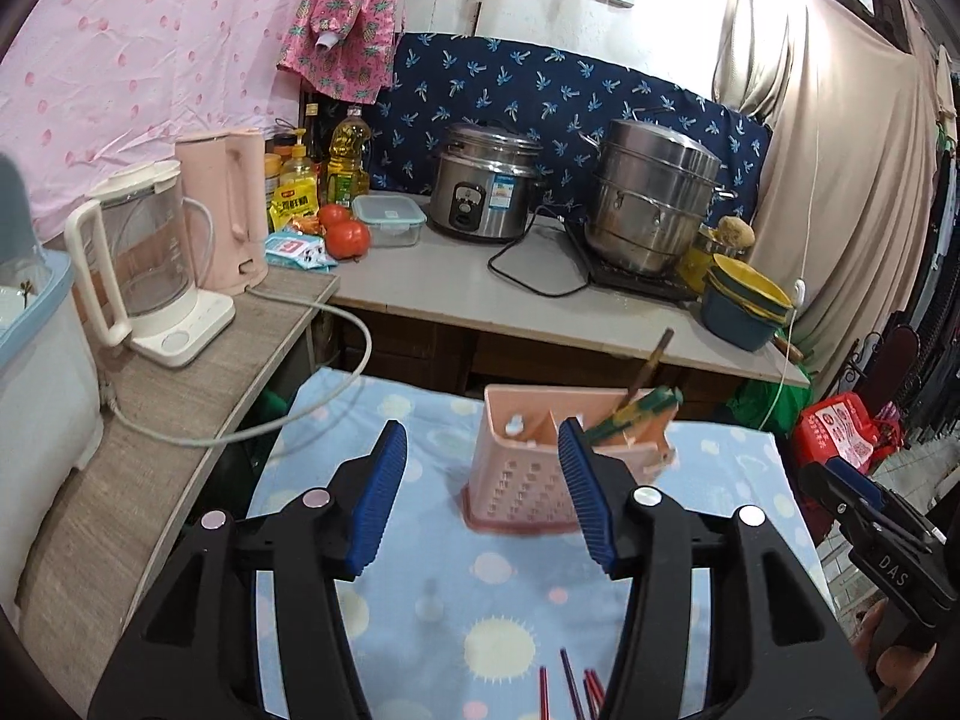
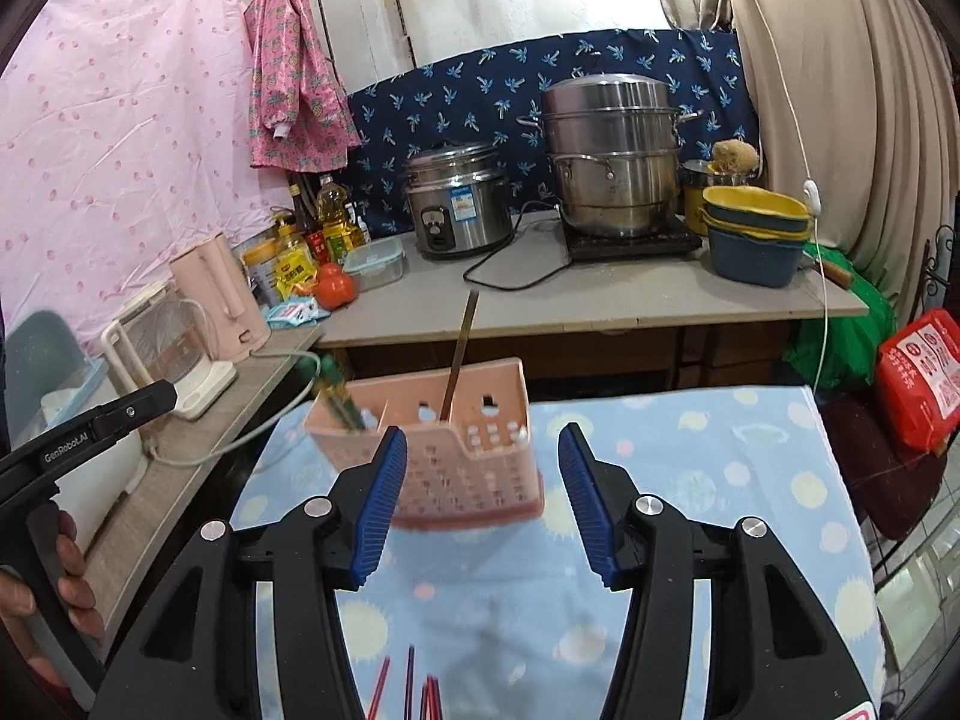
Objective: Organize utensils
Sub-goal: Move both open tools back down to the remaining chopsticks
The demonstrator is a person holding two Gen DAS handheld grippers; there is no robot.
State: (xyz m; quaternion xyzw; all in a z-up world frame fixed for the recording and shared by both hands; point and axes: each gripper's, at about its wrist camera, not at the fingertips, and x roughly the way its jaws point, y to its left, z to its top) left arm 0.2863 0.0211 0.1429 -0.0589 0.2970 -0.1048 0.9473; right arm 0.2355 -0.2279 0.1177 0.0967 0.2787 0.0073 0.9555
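Left wrist view: the left gripper (image 1: 483,489) has its blue ribbed pads apart w/ nothing between them. Right wrist view: the right gripper (image 2: 480,498) is the same, pads apart & empty.

The pink utensil holder (image 1: 528,468) stands upright on the blue dotted cloth (image 1: 516,612), ahead of both tools. It is a plastic box w/ rows of small holes & walls inside that split it into parts. A brown stick (image 2: 461,354) and a green-handled tool (image 1: 636,414) already lean in it. Dark red chopsticks (image 2: 420,690) lie loose on the cloth, near the bottom edge of both views, close under the tools.

The chopsticks look thin, stiff & light. They are prob. smooth, so they could slip or roll. Best to pinch one near its middle, across the thin side, so it stays level. The cloth is soft, so the pads can press down a bit. The holder looks light too & may tip if bumped.
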